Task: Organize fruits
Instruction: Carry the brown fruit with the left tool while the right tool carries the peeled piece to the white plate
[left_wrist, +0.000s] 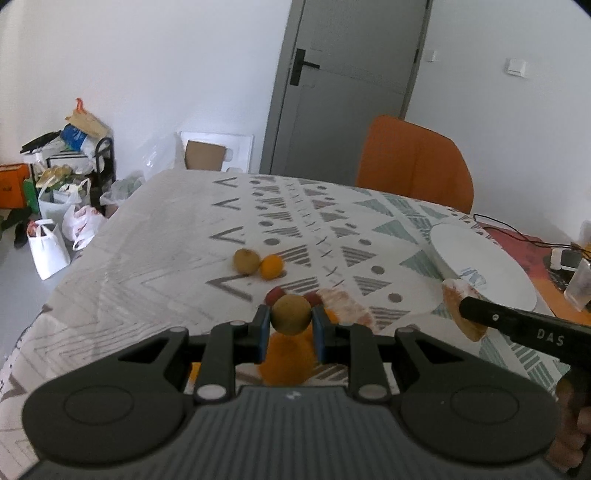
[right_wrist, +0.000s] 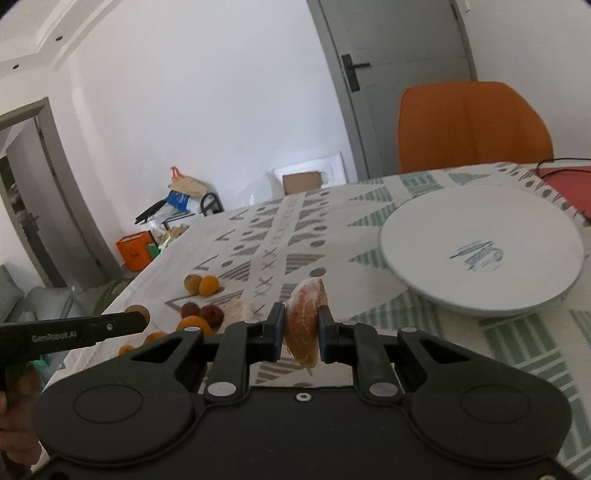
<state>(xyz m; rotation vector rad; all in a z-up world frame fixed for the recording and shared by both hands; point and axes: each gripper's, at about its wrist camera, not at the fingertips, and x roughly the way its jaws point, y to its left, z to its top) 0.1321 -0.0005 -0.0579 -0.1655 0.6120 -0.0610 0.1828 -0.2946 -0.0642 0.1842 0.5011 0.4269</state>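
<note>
Two handheld grippers carry fruit above a patterned table (right_wrist: 280, 236) during a sorting job. The left gripper (left_wrist: 291, 322) has its jaws closed around a brown kiwi (left_wrist: 291, 314), each blue pad pressed to one flank so the round fruit cannot roll out. The right gripper (right_wrist: 303, 328) clamps a peeled citrus segment (right_wrist: 304, 325) across its flat faces, the wedge held on edge with its tip hanging below the pads (a soft piece, likely to bruise under a harder squeeze).

Both loads are clear of the cloth, which suggests they are in transit and not being set down. The likely destination is the white plate (right_wrist: 480, 236), bare of fruit, near the table's right edge and closer to the right gripper than to the left.

The remaining fruit lies towards the table's left edge: a second kiwi (left_wrist: 245, 261) touching a small orange (left_wrist: 271, 266), and, nearer the front edge, a cluster of reddish fruits (right_wrist: 205, 313), more oranges (right_wrist: 192, 325) and another peeled piece (left_wrist: 343, 306). An orange chair (left_wrist: 413, 166) stands at the far edge. Judging by the unfilled plate, the sorting appears to be at an early stage.
</note>
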